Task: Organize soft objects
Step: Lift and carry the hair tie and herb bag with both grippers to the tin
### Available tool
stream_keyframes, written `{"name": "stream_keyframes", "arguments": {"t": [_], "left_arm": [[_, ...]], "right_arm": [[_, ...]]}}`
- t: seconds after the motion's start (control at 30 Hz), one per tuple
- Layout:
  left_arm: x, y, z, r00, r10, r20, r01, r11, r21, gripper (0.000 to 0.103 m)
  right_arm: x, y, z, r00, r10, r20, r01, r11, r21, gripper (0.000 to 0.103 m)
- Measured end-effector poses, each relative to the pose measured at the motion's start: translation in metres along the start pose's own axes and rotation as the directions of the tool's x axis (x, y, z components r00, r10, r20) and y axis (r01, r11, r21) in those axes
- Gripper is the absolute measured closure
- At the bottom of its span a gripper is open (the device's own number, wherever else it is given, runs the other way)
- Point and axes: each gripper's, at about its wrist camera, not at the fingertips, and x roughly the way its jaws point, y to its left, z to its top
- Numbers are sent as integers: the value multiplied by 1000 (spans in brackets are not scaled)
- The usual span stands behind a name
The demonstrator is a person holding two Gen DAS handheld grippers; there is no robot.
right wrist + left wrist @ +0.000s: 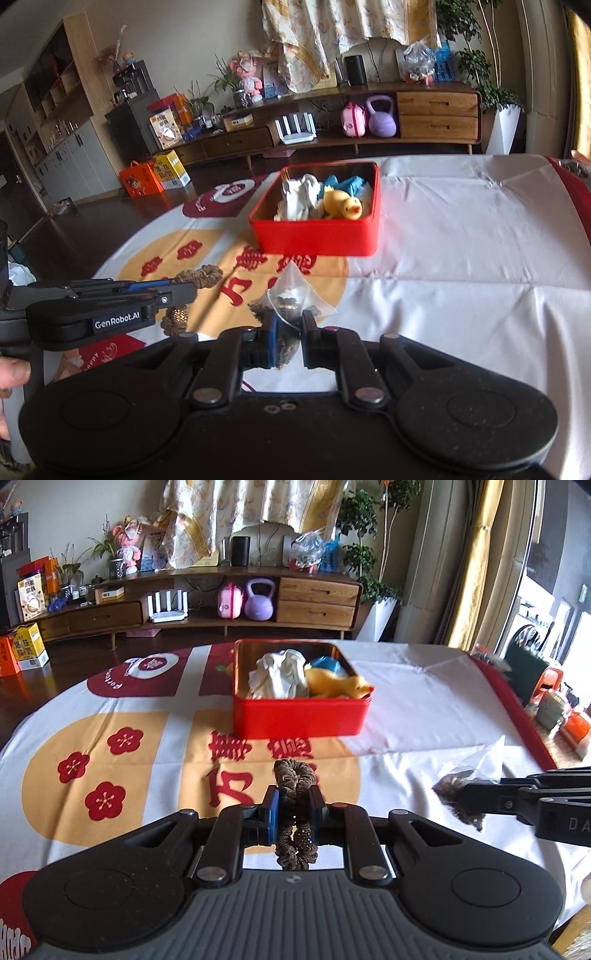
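Closest thing in the left wrist view is the left gripper point(293, 806), jaws pinched nearly shut on a brown scrunchie point(294, 779), which is clamped across its middle so one loop sticks out ahead of the fingertips toward the tin and the other hangs back toward the camera. So its long axis runs pretty much along the fingers, pointing at the red tin point(301, 718) dead ahead on the printed tablecloth point(110, 775). Moving right, the right gripper point(287, 328) is squeezed almost closed on a clear mesh sachet point(291, 295) with dark bits inside; it's a little pyramid, gripped at the bottom edge, tip pointing up and away toward the same tin, no real long axis to speak of. The tin already has a white cloth point(280, 674), something blue point(327, 664) and a yellow rubber duck point(340, 686) in it, duck lying with its beak to the right. If I'm reading it right, both hands are carrying stuff over to drop in the tin. My advice: clear the near wall before going forward, get each piece fully over the opening, and go one at a time so the grippers don't bump. The scrunchie could go in the near left corner beside the cloth; the sachet is light and might cling to the pad, so open wide and low.
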Motion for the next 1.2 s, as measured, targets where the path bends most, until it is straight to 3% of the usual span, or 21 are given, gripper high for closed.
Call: {"name": "stream_keyframes", "arguments": {"t": [0.5, 0.63, 0.73, 0.9, 1.07, 1.2], "left_arm": [[-13, -17, 51, 996, -60, 70, 59, 998, 28, 87], [-4, -19, 61, 995, -51, 83, 47, 998, 50, 87], [4, -14, 62, 996, -44, 80, 41, 998, 41, 87], [20, -6, 50, 998, -48, 38, 48, 999, 10, 87], [29, -1, 36, 999, -49, 1, 49, 999, -11, 87], [33, 0, 29, 999, -49, -17, 49, 999, -14, 87]], "right_arm": [[-4, 2, 54, 997, -10, 74, 16, 996, -88, 91], [4, -4, 58, 998, 3, 58, 3, 994, -105, 88], [11, -8, 45, 1000, 3, 21, 1, 987, -159, 79], [43, -23, 10, 997, -9, -73, -1, 990, -138, 57], [67, -30, -13, 991, -12, -136, -5, 992, -123, 49], [80, -27, -24, 988, -33, -148, 12, 990, -138, 48]]}}
